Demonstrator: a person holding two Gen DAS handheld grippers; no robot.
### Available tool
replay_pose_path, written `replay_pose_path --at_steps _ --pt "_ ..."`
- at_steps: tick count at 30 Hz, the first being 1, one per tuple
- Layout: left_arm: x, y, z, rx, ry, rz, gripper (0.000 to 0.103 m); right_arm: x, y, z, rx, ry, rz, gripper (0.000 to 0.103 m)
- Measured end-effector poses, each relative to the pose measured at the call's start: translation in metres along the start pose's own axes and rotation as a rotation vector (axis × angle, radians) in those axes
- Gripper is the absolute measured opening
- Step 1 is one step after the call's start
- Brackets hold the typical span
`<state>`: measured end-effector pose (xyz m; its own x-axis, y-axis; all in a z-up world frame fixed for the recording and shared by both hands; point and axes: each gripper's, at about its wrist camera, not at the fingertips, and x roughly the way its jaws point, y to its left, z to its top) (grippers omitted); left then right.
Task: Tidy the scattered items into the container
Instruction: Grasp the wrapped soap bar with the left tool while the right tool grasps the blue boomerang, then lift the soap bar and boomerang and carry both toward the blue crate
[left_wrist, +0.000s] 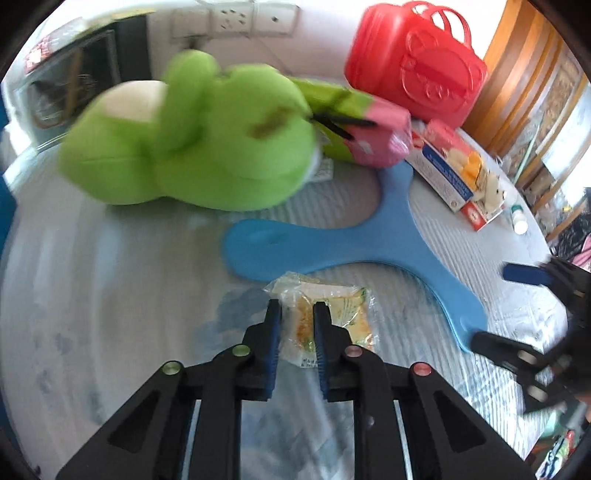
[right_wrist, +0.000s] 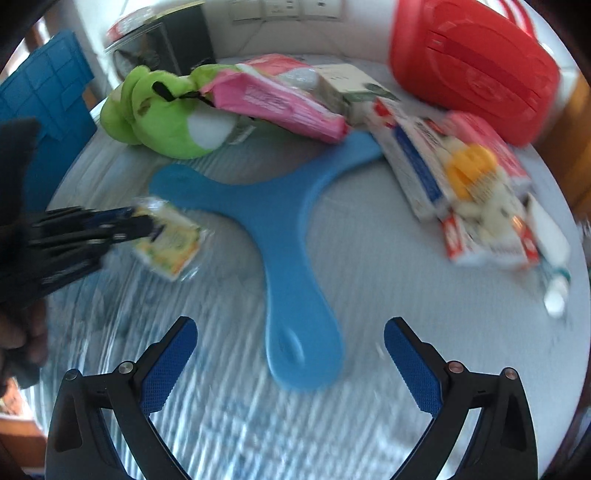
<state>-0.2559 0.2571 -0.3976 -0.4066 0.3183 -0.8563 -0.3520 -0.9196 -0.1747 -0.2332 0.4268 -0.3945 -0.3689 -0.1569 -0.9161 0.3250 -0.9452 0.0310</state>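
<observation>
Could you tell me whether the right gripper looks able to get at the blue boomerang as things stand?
Probably yes: the right gripper is open, its fingers either side of the blue boomerang's nearest arm, with nothing lying on that arm. The left gripper is off to the side at the snack packet.

L claw (left_wrist: 297, 314) shut on snack packet (left_wrist: 325, 317), blue boomerang (left_wrist: 332, 243) just behind.

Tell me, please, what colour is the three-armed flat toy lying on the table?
The three-armed toy is light blue; the right wrist view shows it best.
</observation>
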Motion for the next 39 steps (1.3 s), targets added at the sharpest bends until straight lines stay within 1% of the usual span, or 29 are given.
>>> replay_pose_path --at_steps 5,6,7,9,11,12,13,14,19,23,27,29,32,35,39 --pt "-0.021 0.021 -0.01 -0.034 -0.018 0.013 0.016 0.032 0.009 0.019 -0.046 -0.006 -0.032 0.102" --pt "-0.025 0.027 -0.009 -0.042 -0.023 0.015 0.016 0.036 0.01 0.021 -0.05 -0.005 -0.042 0.094" --pt "-0.028 0.031 -0.011 -0.049 -0.026 0.016 0.016 0.04 0.012 0.024 -0.053 -0.003 -0.053 0.077" --pt "-0.035 0.035 -0.015 -0.068 -0.031 0.014 0.016 0.046 0.012 0.026 -0.05 0.006 -0.063 0.054" --pt "-0.04 0.035 -0.018 -0.072 -0.032 0.011 0.016 0.046 0.014 0.027 -0.054 0.006 -0.065 0.051" --pt "-0.041 0.035 -0.02 -0.073 -0.033 0.01 0.016 0.046 0.015 0.027 -0.058 0.008 -0.06 0.045" --pt "-0.044 0.036 -0.021 -0.075 -0.035 0.007 0.016 0.046 0.015 0.027 -0.059 0.015 -0.041 0.036" --pt "-0.047 0.036 -0.023 -0.075 -0.037 0.007 0.016 0.045 0.016 0.027 -0.062 0.022 -0.033 0.033" --pt "-0.06 0.031 -0.03 -0.076 -0.04 0.001 0.016 0.03 0.016 0.018 -0.057 0.04 0.002 0.033" --pt "-0.076 0.033 -0.033 -0.08 -0.049 0.002 0.016 0.009 0.018 -0.001 -0.036 0.066 0.042 0.033" --pt "-0.094 0.036 -0.031 -0.09 -0.065 0.007 0.016 -0.015 0.021 -0.021 -0.018 0.075 0.051 0.033" --pt "-0.106 0.039 -0.026 -0.091 -0.085 0.014 0.016 -0.029 0.024 -0.029 -0.002 0.074 0.048 0.033" --pt "-0.125 0.04 -0.019 -0.094 -0.116 0.018 0.016 -0.053 0.023 -0.032 0.02 0.059 0.035 0.033" --pt "-0.146 0.038 -0.013 -0.088 -0.146 0.017 0.016 -0.076 0.018 -0.021 0.051 0.042 0.022 0.033" --pt "-0.179 0.03 -0.003 -0.065 -0.19 0.023 0.016 -0.116 0.015 -0.018 0.073 -0.002 0.0 0.033"
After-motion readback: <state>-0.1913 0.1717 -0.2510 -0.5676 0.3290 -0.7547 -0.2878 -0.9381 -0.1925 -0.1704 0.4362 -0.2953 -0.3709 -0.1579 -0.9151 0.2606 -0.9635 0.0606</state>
